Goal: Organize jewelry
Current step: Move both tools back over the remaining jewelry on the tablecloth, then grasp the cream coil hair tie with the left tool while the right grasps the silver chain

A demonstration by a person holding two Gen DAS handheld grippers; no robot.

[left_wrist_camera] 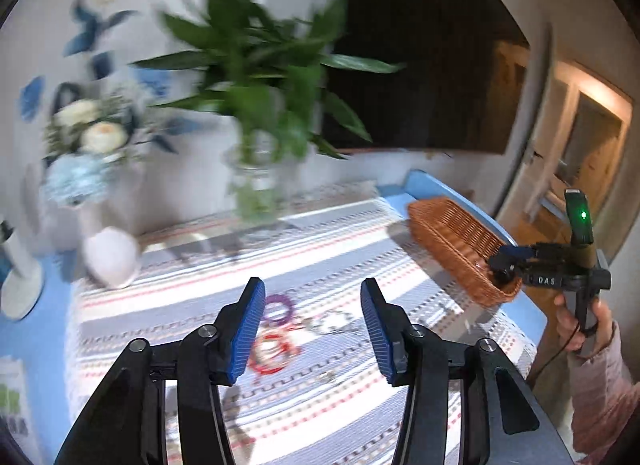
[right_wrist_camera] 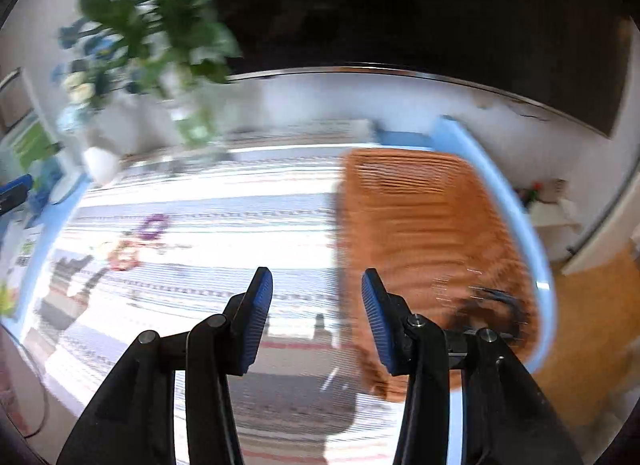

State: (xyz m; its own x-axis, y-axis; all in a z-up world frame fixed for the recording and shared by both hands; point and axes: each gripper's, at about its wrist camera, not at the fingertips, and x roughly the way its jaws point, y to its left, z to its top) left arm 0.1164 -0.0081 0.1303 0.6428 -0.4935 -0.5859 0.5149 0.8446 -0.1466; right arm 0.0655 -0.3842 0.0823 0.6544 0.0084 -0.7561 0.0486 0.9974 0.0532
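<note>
Claws (left_wrist_camera: 313,297) (right_wrist_camera: 317,285) empty above bracelets (left_wrist_camera: 276,329) beside basket (left_wrist_camera: 452,241).

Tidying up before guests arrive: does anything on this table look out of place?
Yes: a purple ring, red ring and pale piece lie loose on the striped cloth, outside the wicker basket.

Counts, placed against the wicker basket (left_wrist_camera: 452,241):
- One basket (right_wrist_camera: 424,225) sitting at the table's edge.
- Three rings lying left of the basket: one purple ring (left_wrist_camera: 278,307), one red ring (left_wrist_camera: 272,355), one pale ring (left_wrist_camera: 334,321).
- Two vases standing far left of the basket: one glass vase (left_wrist_camera: 256,181), one white vase (left_wrist_camera: 110,261).
</note>
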